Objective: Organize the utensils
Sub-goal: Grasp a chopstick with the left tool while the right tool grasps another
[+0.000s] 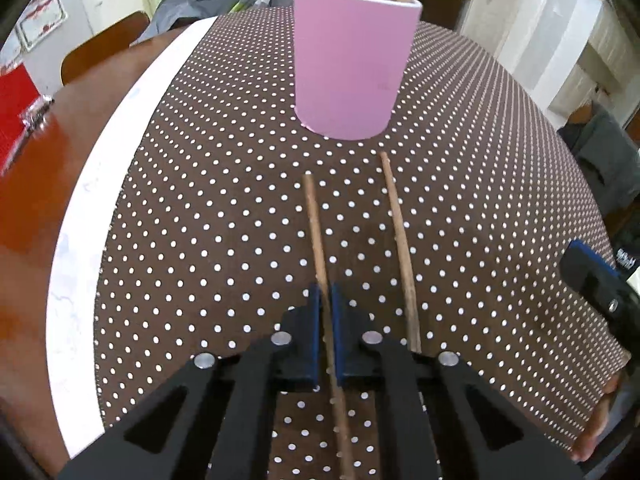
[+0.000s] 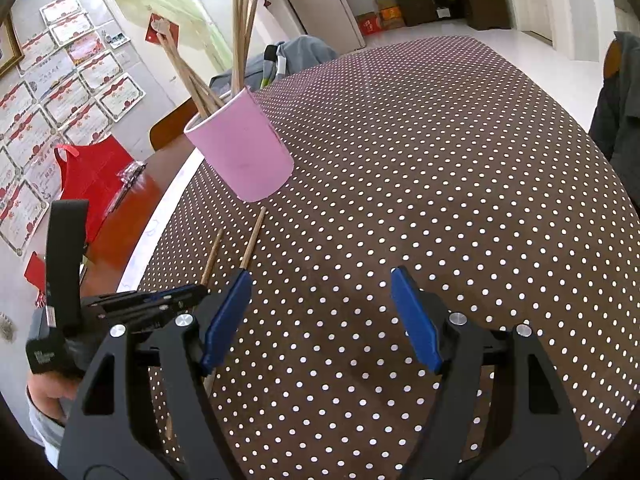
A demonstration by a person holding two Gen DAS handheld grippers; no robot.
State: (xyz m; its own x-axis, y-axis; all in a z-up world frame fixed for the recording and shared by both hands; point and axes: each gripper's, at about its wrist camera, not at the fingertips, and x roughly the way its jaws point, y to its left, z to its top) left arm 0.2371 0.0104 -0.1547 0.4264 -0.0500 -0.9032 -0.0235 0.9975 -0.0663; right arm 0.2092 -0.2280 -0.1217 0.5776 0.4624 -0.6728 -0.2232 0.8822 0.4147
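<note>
Black and blue at the bottom centre of the left wrist view, the left gripper (image 1: 325, 300) is clenched on a wooden chopstick (image 1: 316, 232), its blue pads (image 1: 315, 312) pressed to either side of the shaft low in the frame while the stick's far tip lies on the dotted tablecloth (image 1: 200, 200) toward mid-frame. Just to its right a second chopstick (image 1: 400, 240) lies loose on the cloth, roughly parallel and not touching the first. In the right wrist view the right gripper (image 2: 322, 308) hangs released at lower centre — jaws wide, nothing between them, bare cloth beneath. Farther up, at top centre of the left view, stands the pink cup (image 1: 352, 64), already holding a cluster of chopsticks (image 2: 240, 32) that lean out of its mouth. The step in hand looks like picking up the first of the two remaining sticks. Next, I judge, comes a lift and a tilt toward upright, tip guided past the sticks already in the cup — a crowded opening where it could snag or nudge the cup.
</note>
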